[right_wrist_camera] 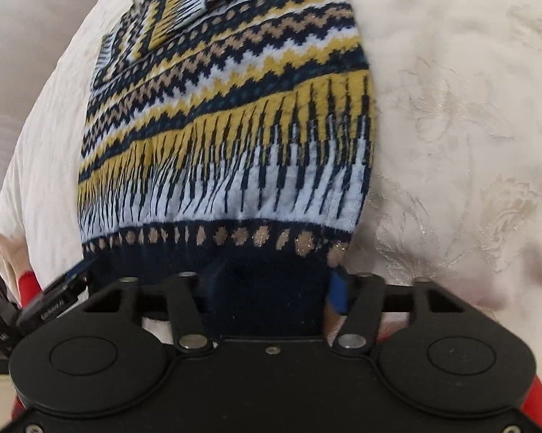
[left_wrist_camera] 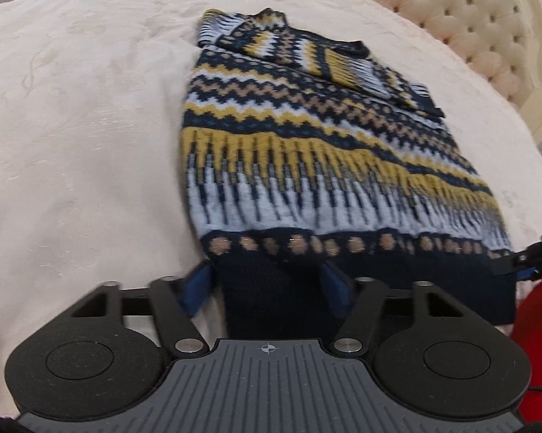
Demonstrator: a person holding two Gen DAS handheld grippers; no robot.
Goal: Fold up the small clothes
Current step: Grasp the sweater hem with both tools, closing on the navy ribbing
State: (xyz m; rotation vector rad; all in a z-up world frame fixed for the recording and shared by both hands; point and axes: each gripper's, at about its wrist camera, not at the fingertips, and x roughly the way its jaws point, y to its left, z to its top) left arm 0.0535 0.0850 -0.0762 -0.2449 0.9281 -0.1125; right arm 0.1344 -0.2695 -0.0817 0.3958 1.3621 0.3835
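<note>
Sweater [left_wrist_camera: 307, 151]: flat on bed [left_wrist_camera: 83, 144], frame centre. Left gripper [left_wrist_camera: 267, 281] and right gripper [right_wrist_camera: 271, 281]: fingers grasping navy hem. Advice: lift both corners evenly, fold toward collar.

Open bedspread [left_wrist_camera: 83, 137] beside sweater [left_wrist_camera: 292, 137]; headboard [left_wrist_camera: 469, 18] beyond.

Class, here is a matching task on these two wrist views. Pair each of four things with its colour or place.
Things:
1. sweater hem
2. bedspread
3. headboard
4. gripper pads

Descriptions:
A. tufted with buttons, behind the bed
B. blue, on either side of the hem
C. cream, under the sweater
D. dark navy, below a row of tan dots

Pairs: 1-D, 2-C, 3-A, 4-B
</note>
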